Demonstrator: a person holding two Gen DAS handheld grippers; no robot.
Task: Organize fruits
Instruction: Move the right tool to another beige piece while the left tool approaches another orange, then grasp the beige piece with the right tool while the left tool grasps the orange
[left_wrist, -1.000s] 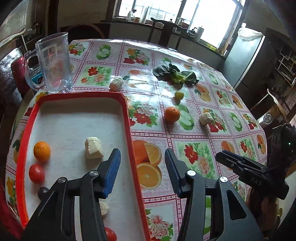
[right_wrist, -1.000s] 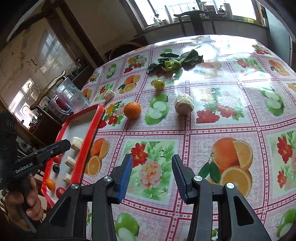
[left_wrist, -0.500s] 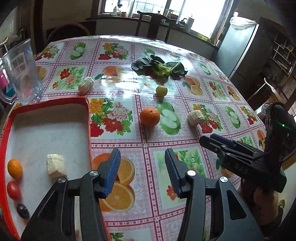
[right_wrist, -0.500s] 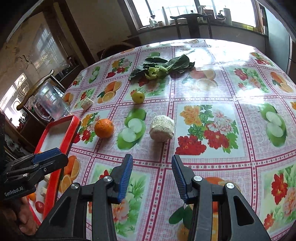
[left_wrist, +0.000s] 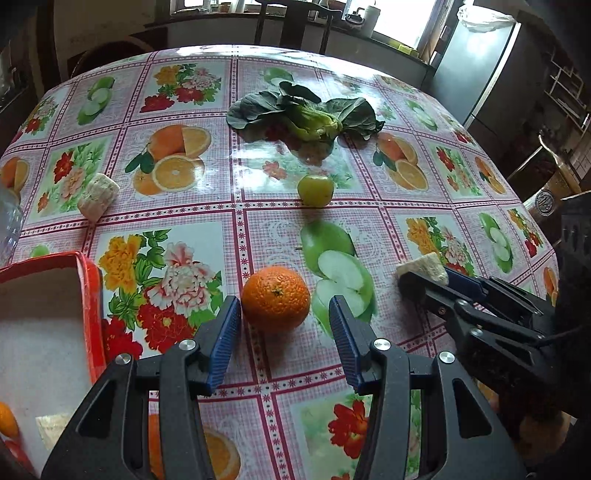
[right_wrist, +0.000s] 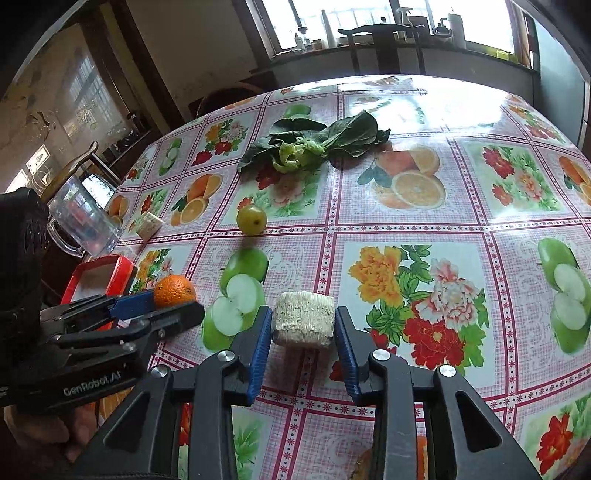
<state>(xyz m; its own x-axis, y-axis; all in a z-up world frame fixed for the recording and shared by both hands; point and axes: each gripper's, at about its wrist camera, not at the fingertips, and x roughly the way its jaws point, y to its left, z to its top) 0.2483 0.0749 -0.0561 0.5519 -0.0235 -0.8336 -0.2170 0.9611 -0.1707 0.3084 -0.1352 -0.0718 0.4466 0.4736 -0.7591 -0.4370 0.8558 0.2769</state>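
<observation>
In the left wrist view my left gripper (left_wrist: 284, 314) is open, its blue pads on either side of an orange (left_wrist: 276, 298) on the flowered tablecloth. In the right wrist view my right gripper (right_wrist: 303, 326) is open around a pale crumbly block (right_wrist: 303, 323), pads close to its sides. The orange (right_wrist: 174, 290) also shows there behind the left gripper (right_wrist: 147, 308). A small green fruit (left_wrist: 315, 189) lies farther back. The red tray (left_wrist: 90, 295) sits at the left, holding an orange fruit (left_wrist: 7, 419) and a pale block (left_wrist: 51, 430).
A bunch of leafy greens (left_wrist: 306, 114) lies at the back of the table. Another pale block (left_wrist: 98, 196) lies at the left near a clear glass mug (right_wrist: 79, 218). A chair (right_wrist: 380, 44) and a window counter stand beyond the table.
Both grippers moved forward and lower over the table. The left one now brackets the orange, away from the tray; the right one now brackets the pale block.
</observation>
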